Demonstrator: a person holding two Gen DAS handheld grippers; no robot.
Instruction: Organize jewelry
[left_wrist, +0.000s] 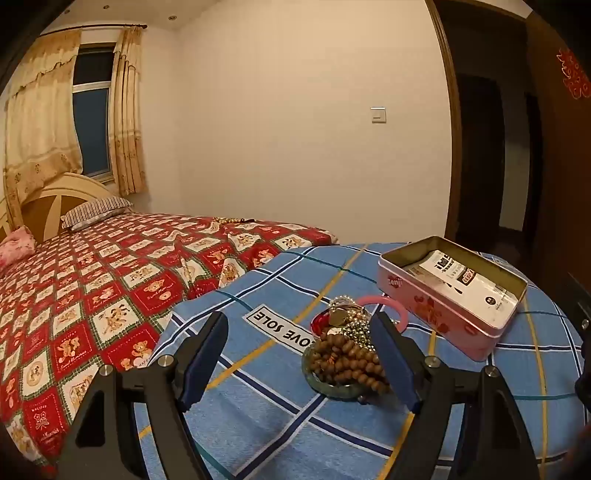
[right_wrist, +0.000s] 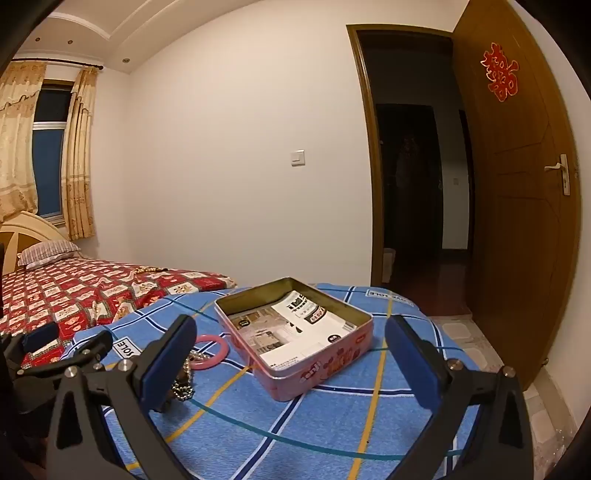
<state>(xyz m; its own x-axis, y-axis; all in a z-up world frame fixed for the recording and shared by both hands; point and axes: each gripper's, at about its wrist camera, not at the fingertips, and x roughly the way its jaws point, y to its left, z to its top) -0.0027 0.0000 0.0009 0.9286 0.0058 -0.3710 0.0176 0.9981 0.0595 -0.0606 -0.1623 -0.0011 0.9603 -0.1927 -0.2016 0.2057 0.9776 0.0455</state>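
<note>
A pile of jewelry lies on the blue checked cloth (left_wrist: 273, 417): brown wooden beads (left_wrist: 347, 360) on a green bangle (left_wrist: 332, 389), silver bead chains (left_wrist: 356, 326), a red piece (left_wrist: 318, 320) and a pink ring (left_wrist: 391, 304). My left gripper (left_wrist: 301, 354) is open, empty, with the pile just inside its right finger. An open pink tin (left_wrist: 443, 314) holding printed paper sits to the right. In the right wrist view, my right gripper (right_wrist: 291, 362) is open and empty around the tin (right_wrist: 325, 369); the pink ring (right_wrist: 210, 350) and chain (right_wrist: 184, 387) lie left.
A bed with a red patterned quilt (left_wrist: 92, 295) and a striped pillow (left_wrist: 94, 210) lies left of the blue cloth. A white wall is behind. An open brown door (right_wrist: 517, 221) and dark doorway are at the right. The left gripper (right_wrist: 44, 354) shows at the right view's left edge.
</note>
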